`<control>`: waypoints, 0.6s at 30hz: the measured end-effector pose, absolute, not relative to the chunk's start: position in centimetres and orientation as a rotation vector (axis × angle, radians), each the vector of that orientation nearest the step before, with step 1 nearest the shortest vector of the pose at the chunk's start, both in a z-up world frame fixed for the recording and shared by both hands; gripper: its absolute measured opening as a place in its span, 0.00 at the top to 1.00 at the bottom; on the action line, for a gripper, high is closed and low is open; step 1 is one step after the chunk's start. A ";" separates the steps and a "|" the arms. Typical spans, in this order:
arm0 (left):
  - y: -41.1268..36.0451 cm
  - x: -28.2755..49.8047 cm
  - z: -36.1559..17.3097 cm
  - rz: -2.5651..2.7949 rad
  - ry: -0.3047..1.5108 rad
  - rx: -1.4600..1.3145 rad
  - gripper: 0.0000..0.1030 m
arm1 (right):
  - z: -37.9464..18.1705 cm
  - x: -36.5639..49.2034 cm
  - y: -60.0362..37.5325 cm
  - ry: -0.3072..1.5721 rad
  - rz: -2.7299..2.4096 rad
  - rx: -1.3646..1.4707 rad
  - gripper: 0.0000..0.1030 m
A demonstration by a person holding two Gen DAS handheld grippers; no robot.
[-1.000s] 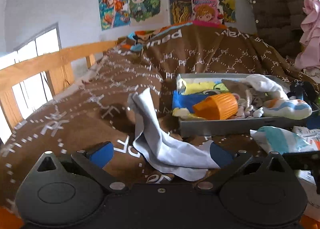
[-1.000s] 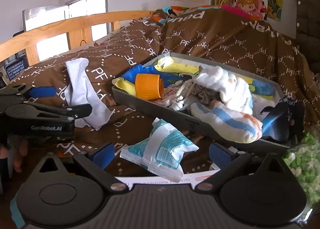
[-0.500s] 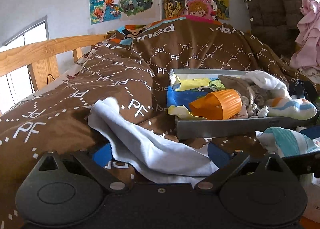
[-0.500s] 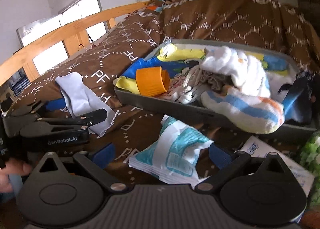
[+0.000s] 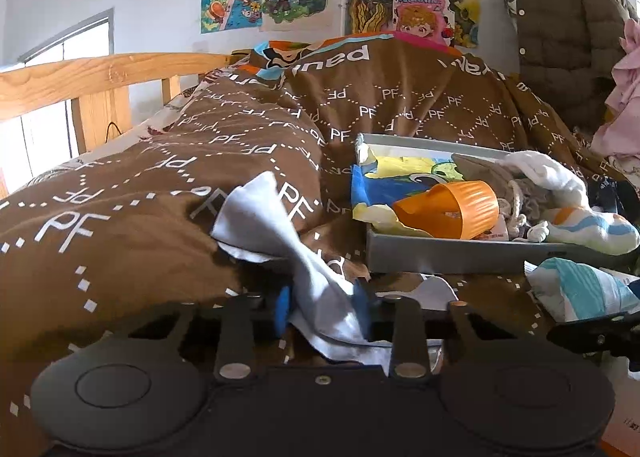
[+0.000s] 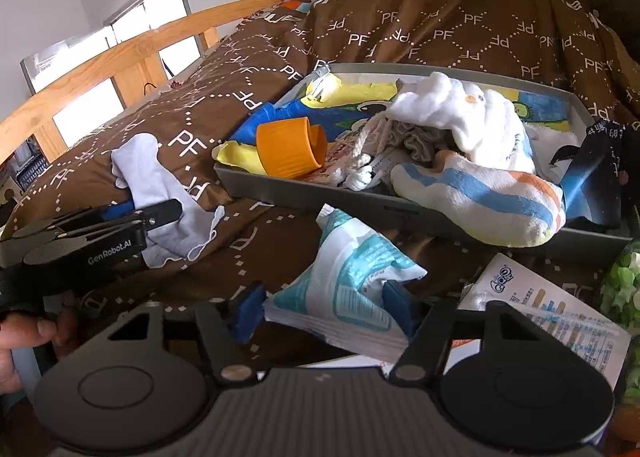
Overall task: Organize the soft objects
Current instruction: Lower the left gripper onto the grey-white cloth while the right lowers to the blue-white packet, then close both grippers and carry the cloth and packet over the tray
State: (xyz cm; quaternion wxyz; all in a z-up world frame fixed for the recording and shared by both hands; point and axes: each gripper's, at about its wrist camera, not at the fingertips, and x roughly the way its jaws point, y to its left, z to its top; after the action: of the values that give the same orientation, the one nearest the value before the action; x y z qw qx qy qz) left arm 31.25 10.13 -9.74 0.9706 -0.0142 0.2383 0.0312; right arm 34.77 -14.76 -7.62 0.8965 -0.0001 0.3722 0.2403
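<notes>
A pale grey cloth (image 5: 276, 225) lies on the brown bedspread; it also shows in the right wrist view (image 6: 160, 193). My left gripper (image 5: 322, 307) is shut on its near end. A blue-and-white soft packet (image 6: 352, 281) lies in front of the grey tray (image 6: 304, 201). My right gripper (image 6: 324, 311) has closed in on the packet, with a pad at each side of it. The tray holds an orange cup (image 6: 290, 147), a striped plush (image 6: 492, 197), white cloth (image 6: 460, 109) and rope.
A wooden bed rail (image 5: 80, 77) runs along the left. A printed paper (image 6: 536, 305) and green foliage (image 6: 624, 285) lie at the right. A brown coat (image 5: 568, 33) hangs behind the bed. The packet also shows at the right of the left wrist view (image 5: 580, 289).
My left gripper moved forward and closed on the grey cloth. My right gripper advanced and narrowed around the blue-and-white packet.
</notes>
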 end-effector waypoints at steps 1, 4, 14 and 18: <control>10.2 31.2 -9.7 0.061 0.480 -0.034 0.73 | -7.6 34.7 -14.8 0.769 0.499 0.000 0.34; 10.1 31.2 -9.6 0.051 0.478 -0.031 0.83 | -7.7 34.6 -14.7 0.763 0.502 -0.006 0.34; 7.6 30.3 -8.9 -0.012 0.434 0.089 0.90 | -7.0 33.8 -15.1 0.717 0.510 -0.011 0.35; 7.0 30.1 -8.5 -0.025 0.415 0.105 0.91 | -6.7 33.4 -15.2 0.685 0.518 -0.016 0.35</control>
State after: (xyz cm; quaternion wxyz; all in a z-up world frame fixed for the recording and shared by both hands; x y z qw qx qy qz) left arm 30.06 6.96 -8.48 0.9771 0.0522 0.2059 -0.0124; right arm 33.42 -15.25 -6.73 0.9091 -0.0075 0.3322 0.2513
